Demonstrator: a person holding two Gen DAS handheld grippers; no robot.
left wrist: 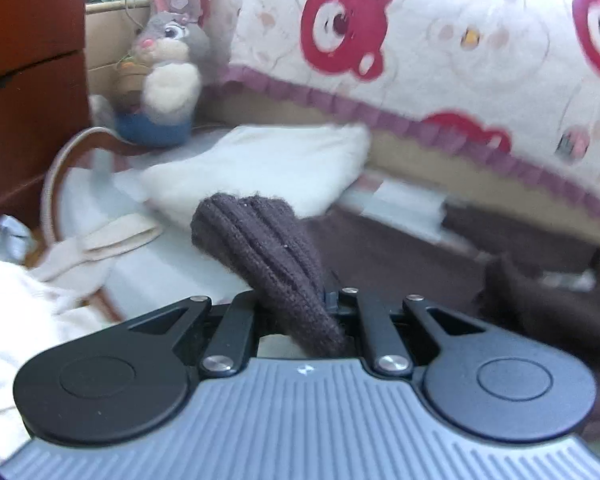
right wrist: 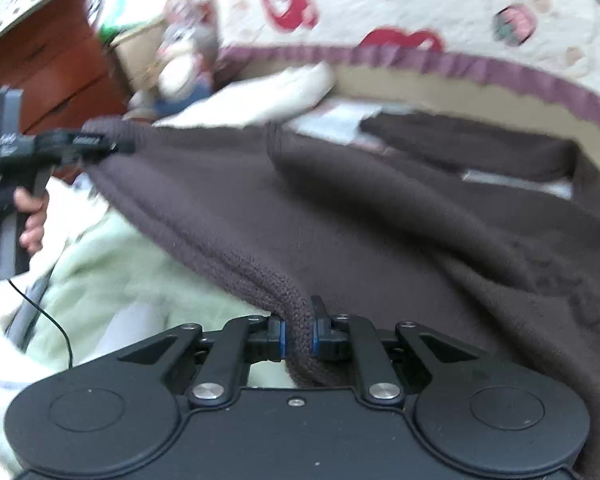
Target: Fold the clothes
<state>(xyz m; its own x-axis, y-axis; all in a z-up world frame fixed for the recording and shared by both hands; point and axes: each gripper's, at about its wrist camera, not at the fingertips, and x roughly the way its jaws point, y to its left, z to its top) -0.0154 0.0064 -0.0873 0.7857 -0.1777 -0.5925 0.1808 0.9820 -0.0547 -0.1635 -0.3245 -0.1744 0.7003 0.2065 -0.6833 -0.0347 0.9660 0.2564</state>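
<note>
Our two grippers side by side, left gripper (right wrist: 126,146) and right gripper (right wrist: 298,336) each on the sweater (right wrist: 340,208) hem, folded cloth (left wrist: 260,168) behind it, plush rabbit (left wrist: 168,68) left of that, quilt (left wrist: 420,40) behind all

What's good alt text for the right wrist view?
The right tool is shut on the ribbed hem of a dark brown knit sweater. Far left, the left tool, held in a hand, pinches the same hem, stretching it over pale green fabric.
</note>
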